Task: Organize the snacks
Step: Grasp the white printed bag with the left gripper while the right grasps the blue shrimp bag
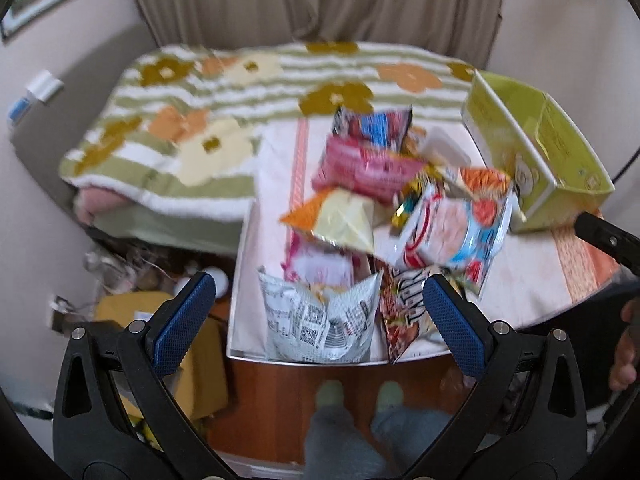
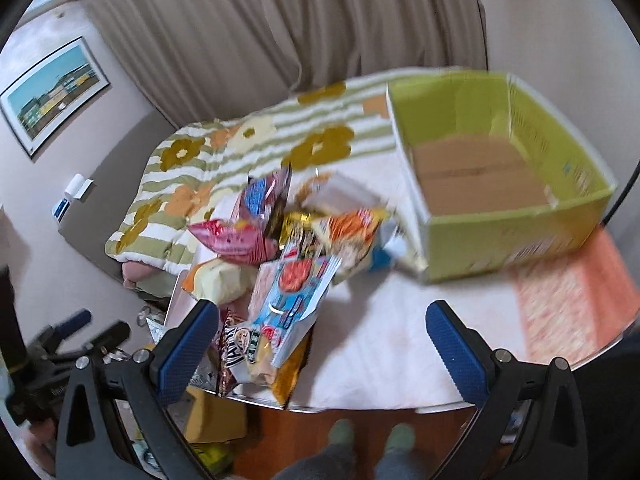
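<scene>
Snacks: a pile of snack bags (image 2: 288, 256) lies on the table (image 2: 384, 344), just beside the box.
Box: the green box (image 2: 516, 216) sits on the table too. Its brown floor shows and no bag is in it.
Left tongs: the left gripper (image 1: 318, 312) is wide and holds nothing. It hangs over a gray bag (image 1: 320, 320) at the near edge.
Right tongs: the right gripper (image 2: 320, 344) is wide and holds nothing.
Done: nothing put away yet, I think.
Left to do: every bag must go in the box.

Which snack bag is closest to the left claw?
The silver-grey bag with black print and QR codes, at the table's near edge. It sits right between the open left claw tips; the colourful bags lie farther back.
</scene>
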`<state>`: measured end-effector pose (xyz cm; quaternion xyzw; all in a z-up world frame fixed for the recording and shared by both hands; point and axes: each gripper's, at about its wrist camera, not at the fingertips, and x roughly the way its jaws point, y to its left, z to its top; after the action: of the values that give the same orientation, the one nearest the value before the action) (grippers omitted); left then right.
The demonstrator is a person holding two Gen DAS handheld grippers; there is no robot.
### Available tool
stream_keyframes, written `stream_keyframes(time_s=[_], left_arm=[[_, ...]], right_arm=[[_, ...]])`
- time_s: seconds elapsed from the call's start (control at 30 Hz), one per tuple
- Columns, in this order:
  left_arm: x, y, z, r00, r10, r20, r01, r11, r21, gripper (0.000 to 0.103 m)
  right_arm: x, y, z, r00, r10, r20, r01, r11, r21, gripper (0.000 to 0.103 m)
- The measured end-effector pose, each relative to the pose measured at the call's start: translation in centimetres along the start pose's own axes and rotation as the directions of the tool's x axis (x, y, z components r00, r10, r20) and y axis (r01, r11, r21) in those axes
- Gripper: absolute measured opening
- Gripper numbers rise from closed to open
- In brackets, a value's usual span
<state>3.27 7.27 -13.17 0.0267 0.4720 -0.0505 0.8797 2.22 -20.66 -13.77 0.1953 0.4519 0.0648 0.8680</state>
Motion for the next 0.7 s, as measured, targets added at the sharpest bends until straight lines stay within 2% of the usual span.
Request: stream_keyframes(time_s=[0.17, 0.43, 0.7], left_arm=[[4.0, 0.9, -0.3, 0.994, -0.053, -0.095, 0.059, 0.996, 0.071, 0.103], [9.3, 0.6, -1.6, 0.973, -0.079, -0.216, 0.123, 0.973, 0.195, 0.103], [12.0, 0.6, -1.7, 0.947, -0.185, -0.262, 0.233, 0.959, 0.163, 0.103]], right_arm=[[3.9, 0.5, -0.8, 0.997, 0.041, -0.062, -0.036, 0.996, 0.078, 0.103], [8.5, 1.4, -0.9, 0.996, 0.004, -0.091, 0.007, 0.992, 0.125, 0.103], [11.8, 0.6, -1.0, 0.992, 0.019, -0.123, 0.006, 0.98, 0.201, 0.103]])
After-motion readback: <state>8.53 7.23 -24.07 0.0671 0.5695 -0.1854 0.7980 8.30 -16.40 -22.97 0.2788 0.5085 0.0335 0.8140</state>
